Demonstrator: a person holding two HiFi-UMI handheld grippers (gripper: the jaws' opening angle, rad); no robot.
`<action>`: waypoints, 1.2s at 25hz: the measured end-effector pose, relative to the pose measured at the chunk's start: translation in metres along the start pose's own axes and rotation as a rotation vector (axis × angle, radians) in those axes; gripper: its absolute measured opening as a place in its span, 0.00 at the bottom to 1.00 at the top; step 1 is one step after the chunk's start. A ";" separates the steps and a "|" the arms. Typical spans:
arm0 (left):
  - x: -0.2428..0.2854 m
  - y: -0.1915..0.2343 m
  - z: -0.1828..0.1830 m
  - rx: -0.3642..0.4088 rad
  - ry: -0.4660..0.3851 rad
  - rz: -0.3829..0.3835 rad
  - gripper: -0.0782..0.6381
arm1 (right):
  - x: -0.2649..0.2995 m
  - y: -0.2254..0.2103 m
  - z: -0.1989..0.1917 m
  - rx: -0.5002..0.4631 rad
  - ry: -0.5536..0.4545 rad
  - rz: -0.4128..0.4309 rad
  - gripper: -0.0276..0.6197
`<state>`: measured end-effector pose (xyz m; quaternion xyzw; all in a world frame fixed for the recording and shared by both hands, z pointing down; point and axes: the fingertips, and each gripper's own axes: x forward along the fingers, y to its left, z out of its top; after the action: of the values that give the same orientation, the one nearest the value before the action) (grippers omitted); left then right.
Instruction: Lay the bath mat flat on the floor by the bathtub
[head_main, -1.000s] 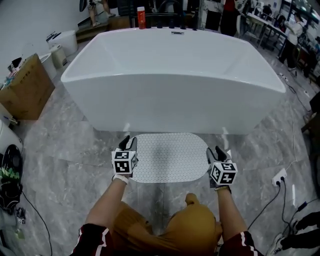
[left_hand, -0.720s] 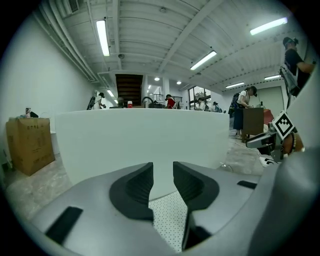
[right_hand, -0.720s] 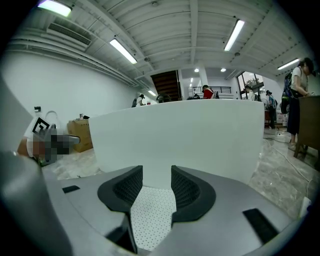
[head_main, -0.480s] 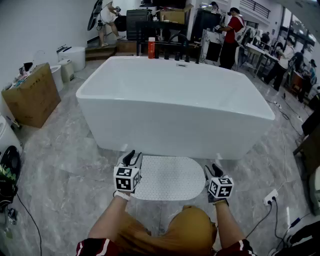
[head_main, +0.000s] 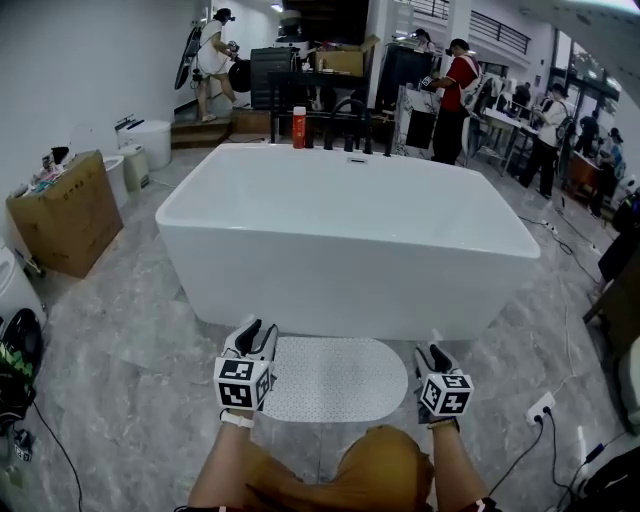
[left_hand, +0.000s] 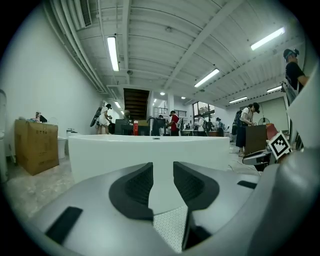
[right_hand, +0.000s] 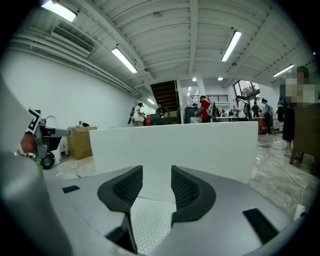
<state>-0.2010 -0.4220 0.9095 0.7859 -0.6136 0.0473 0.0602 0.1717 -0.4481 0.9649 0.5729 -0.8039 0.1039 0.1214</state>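
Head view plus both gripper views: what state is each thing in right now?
bath mat: lying flat on the floor beside the bathtub, gripped by neither gripper.
bathtub: upright, empty.
left hand-held gripper: open, jaws have just been opening, nothing between them.
right hand-held gripper: open, nothing between its jaws.
cardboard box: open-topped, odds and ends at its top.
red bottle: upright behind the tub.

The bath mat is white, with small dots all over and rounded corners. It lies flat and fully spread on the grey marble floor, its long far edge just beside the white bathtub.
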 end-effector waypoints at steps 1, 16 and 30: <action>-0.002 0.000 0.004 -0.005 -0.009 0.003 0.30 | -0.002 -0.001 0.005 0.001 -0.013 -0.002 0.35; 0.004 -0.016 0.125 0.083 -0.033 0.035 0.30 | -0.014 -0.017 0.107 0.027 -0.023 -0.023 0.35; -0.055 -0.065 0.408 -0.090 -0.033 0.023 0.27 | -0.118 -0.016 0.441 -0.042 -0.049 0.035 0.33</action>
<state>-0.1509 -0.4158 0.4955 0.7759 -0.6251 0.0073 0.0849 0.1908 -0.4822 0.5101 0.5583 -0.8187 0.0750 0.1116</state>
